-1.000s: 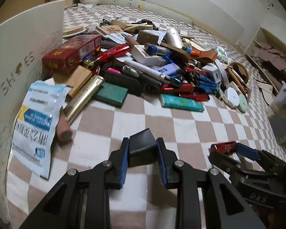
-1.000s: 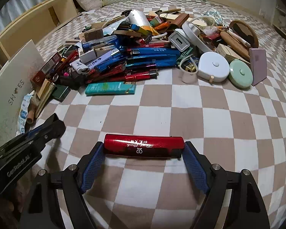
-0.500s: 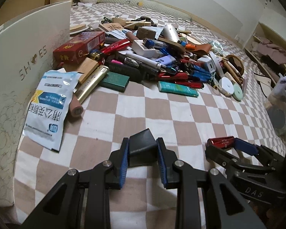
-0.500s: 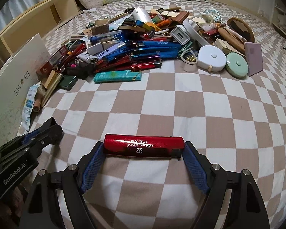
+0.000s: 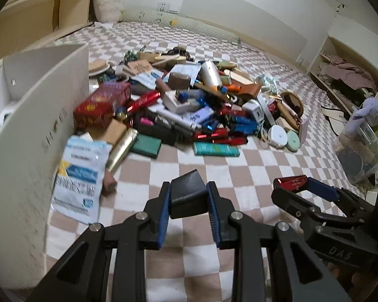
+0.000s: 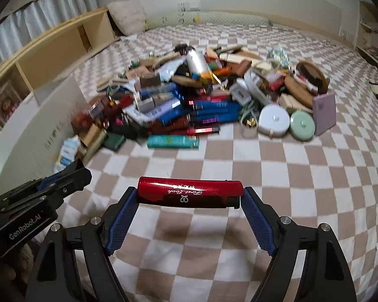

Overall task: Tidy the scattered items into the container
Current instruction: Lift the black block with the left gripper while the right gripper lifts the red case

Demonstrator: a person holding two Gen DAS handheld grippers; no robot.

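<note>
Along the left wrist view: left hand-held gripper (image 5: 188, 207) has its blue pads pressed on a small black wedge-shaped block (image 5: 187, 192), held clear above the checkered bed cover (image 5: 252, 166). White box (image 5: 32, 136), the container, stands open-topped at the left edge, its long wall facing the camera. Pile of scattered items (image 5: 189, 108) lies just right of the white box, on the bed cover: a red carton (image 5: 102, 104) against the box wall, a white-and-blue sachet (image 5: 79, 173) leaning at the box's foot, a gold lighter (image 5: 122, 148) beside the sachet. A teal flat pack (image 5: 216, 149) sits at the pile's near edge. Pile is motion-blurred; finer labels unreadable. Right hand-held gripper (image 5: 297, 185) shows far right of the box, with a red end between its fingers.

Right wrist view: right hand-held gripper (image 6: 190, 201) stands wide, pads clamped on the two ends of a glossy red lighter (image 6: 189, 193) with white script, lying crosswise, raised off the bed cover (image 6: 289, 176). Left hand-held gripper (image 6: 68, 176) is at lower left, just in front of the white box (image 6: 37, 125); its grip is possibly hidden from this angle. Pile (image 6: 201, 95) spreads rightward from the box; a white round case (image 6: 273, 123) and a green round case (image 6: 302, 125) sit at its far-right side, well apart from the box.
</note>
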